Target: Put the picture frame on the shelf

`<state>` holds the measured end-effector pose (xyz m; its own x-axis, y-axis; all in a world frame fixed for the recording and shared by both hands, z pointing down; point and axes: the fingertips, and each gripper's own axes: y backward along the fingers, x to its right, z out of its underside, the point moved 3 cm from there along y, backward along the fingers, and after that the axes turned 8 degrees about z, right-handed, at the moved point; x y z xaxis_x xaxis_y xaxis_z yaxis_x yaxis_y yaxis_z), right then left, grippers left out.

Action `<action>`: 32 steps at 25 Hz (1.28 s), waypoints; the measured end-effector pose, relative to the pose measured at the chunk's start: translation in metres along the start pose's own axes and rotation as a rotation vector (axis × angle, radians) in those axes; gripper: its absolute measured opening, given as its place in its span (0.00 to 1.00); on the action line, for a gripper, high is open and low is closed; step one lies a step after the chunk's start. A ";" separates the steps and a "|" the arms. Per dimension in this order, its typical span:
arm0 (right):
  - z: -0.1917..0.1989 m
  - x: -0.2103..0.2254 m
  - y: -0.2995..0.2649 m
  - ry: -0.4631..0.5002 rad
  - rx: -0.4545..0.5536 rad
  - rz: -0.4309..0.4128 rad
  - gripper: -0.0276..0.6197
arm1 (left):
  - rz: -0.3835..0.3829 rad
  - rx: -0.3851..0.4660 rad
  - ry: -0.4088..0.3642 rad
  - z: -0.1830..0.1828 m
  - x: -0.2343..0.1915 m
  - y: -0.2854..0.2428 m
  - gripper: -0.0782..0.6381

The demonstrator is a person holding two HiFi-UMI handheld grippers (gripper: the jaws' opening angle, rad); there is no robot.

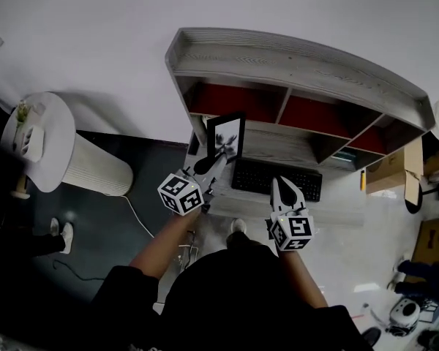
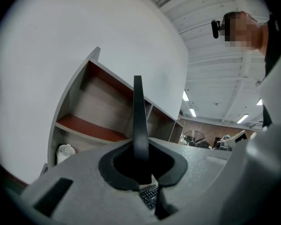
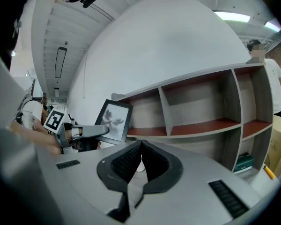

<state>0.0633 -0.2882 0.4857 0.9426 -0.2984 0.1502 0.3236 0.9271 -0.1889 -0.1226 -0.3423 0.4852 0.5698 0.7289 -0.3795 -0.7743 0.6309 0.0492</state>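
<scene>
- In the head view, a grey shelf (image 1: pixel 300 64) with red-backed compartments is seen on a wood-grain desk (image 1: pixel 245 205) against a white wall. A keyboard (image 1: pixel 276 179) is laid just before the shelf. The picture frame (image 1: pixel 226 137) is held upright at the shelf's left end by the left gripper (image 1: pixel 221 156). The right gripper (image 1: pixel 279 183) is held before the shelf, over the keyboard.
- In the left gripper view, the frame is shown edge-on, clamped between the jaws. A white jar (image 2: pixel 65 153) low in the shelf and ceiling light strips are revealed here alone.
- In the right gripper view, the jaws are seen pressed together on nothing. The frame's picture is seen face-on, and a teal book (image 3: pixel 246 162) is shown in the shelf's lower right compartment.
</scene>
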 end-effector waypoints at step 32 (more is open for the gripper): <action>-0.021 0.091 -0.089 0.033 -0.033 0.030 0.06 | 0.099 -0.158 0.083 -0.020 -0.088 -0.184 0.16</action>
<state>0.1222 -0.4027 0.4962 0.9540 -0.2780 0.1124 0.2969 0.9281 -0.2248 -0.0357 -0.5278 0.4908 0.4688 0.7570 -0.4552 -0.8629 0.5027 -0.0527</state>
